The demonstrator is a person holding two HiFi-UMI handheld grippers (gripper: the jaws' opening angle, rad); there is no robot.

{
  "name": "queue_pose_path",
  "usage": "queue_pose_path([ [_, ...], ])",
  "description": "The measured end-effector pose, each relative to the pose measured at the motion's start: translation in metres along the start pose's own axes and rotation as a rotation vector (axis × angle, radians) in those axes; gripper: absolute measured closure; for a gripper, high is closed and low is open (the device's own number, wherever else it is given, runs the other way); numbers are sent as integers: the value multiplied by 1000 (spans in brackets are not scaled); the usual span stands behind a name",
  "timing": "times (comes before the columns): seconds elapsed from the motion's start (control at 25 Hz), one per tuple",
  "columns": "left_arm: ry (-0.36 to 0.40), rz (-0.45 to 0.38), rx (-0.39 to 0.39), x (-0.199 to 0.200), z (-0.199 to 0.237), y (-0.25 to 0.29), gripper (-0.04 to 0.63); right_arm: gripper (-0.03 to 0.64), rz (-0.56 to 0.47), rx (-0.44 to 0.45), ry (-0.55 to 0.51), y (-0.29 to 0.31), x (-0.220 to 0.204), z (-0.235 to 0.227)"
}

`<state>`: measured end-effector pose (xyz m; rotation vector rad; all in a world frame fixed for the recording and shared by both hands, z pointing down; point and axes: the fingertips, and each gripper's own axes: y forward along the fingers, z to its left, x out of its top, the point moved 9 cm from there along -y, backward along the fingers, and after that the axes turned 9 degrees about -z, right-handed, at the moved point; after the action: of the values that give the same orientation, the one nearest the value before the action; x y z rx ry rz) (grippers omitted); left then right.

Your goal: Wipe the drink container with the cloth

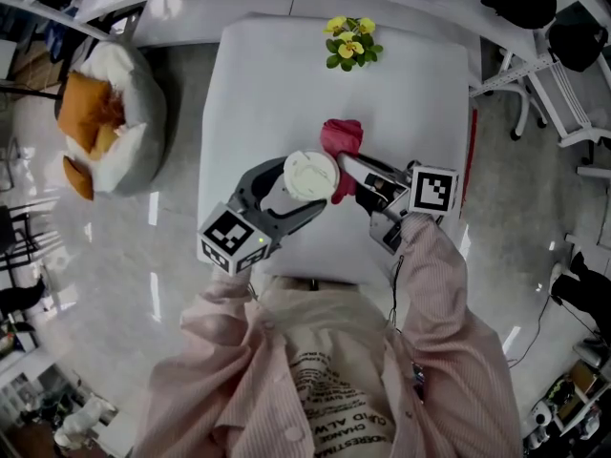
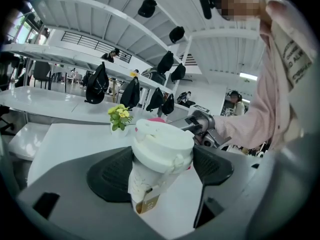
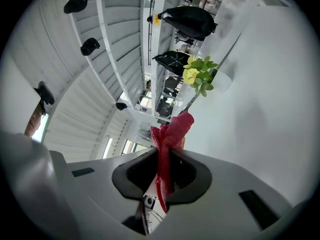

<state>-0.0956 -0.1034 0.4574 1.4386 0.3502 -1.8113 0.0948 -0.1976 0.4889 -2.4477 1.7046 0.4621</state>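
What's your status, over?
Left claw shut on cup. Right claw shut on cloth, beside cup. Flowers far back, not in the way.

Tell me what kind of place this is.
Probably an open-plan office or lab workroom: long white desks stand in rows, black bags sit on them, and a beanbag lies beside the work table.

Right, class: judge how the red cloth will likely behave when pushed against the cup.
Probably floppy: the red cloth bunches and sags in the right claw. Likely light, not slippery: a pinch on its fuzzy weave holds it.
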Motion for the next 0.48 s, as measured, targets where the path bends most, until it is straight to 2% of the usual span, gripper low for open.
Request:
queue_pose_path([
  [0.24,0,3,-5,1,0,0,216,568,46,38,68,5,2,-9],
  [0.48,4,15,-8,1,0,0,216,568,84,30,72,11,3,-19],
])
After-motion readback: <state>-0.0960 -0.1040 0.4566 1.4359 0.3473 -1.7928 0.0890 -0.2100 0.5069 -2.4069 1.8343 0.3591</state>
